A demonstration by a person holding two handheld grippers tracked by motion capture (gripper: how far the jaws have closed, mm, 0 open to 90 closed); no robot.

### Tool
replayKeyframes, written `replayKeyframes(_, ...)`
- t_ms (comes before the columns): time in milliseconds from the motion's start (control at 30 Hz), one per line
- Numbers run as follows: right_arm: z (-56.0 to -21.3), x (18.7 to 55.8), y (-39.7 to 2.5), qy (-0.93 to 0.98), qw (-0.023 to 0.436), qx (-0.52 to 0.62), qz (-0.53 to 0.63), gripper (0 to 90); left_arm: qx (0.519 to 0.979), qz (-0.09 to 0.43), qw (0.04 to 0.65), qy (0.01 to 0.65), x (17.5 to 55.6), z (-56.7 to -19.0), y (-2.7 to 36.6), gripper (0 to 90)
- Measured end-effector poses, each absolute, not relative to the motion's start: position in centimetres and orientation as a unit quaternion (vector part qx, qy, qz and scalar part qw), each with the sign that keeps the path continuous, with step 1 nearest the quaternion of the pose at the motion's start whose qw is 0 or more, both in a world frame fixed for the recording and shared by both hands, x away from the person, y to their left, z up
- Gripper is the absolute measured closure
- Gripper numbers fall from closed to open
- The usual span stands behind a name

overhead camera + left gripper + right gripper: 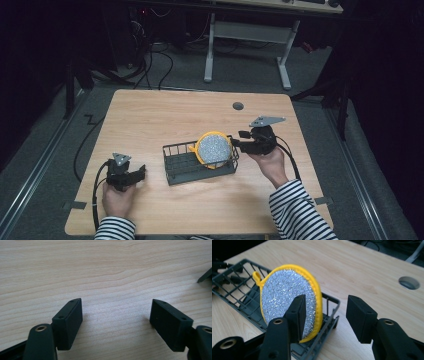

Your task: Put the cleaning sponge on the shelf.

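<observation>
A round scouring pad (214, 149) with a silver face and yellow rim stands on edge in the right end of a dark wire basket (182, 165) at mid-table. My right gripper (235, 144) is open just right of the pad. In the right gripper view the pad (284, 295) leans upright in the basket (239, 290); the left jaw overlaps its face, and its yellow edge reaches into the gap of that gripper (325, 315) without being pinched. My left gripper (140, 173) rests open on the table left of the basket, and in its own view (116, 320) bare wood lies between the jaws.
A grey cable hole (238, 106) sits in the wooden table (150, 115) behind the basket, also in the right gripper view (409, 282). A dark basket corner (205, 275) shows at the right edge of the left gripper view. Cables and a desk frame (247, 45) lie on the floor beyond.
</observation>
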State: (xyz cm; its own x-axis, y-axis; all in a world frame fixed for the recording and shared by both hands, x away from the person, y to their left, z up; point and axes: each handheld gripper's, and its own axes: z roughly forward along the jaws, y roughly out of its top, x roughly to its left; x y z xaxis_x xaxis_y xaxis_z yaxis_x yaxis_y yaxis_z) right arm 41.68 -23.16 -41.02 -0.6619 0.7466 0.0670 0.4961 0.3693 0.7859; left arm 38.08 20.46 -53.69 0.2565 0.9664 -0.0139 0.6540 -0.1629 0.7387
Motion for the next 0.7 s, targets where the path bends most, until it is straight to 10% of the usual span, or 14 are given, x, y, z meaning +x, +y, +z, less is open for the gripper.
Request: replayKeyframes(700, -38.7, 39.0, -31.0, 0.744, 0.177, 0.453, 0.458, 51.4, 0.723, 0.242, 0.324, 0.560, 38.1, -53.7, 20.4, 26.9)
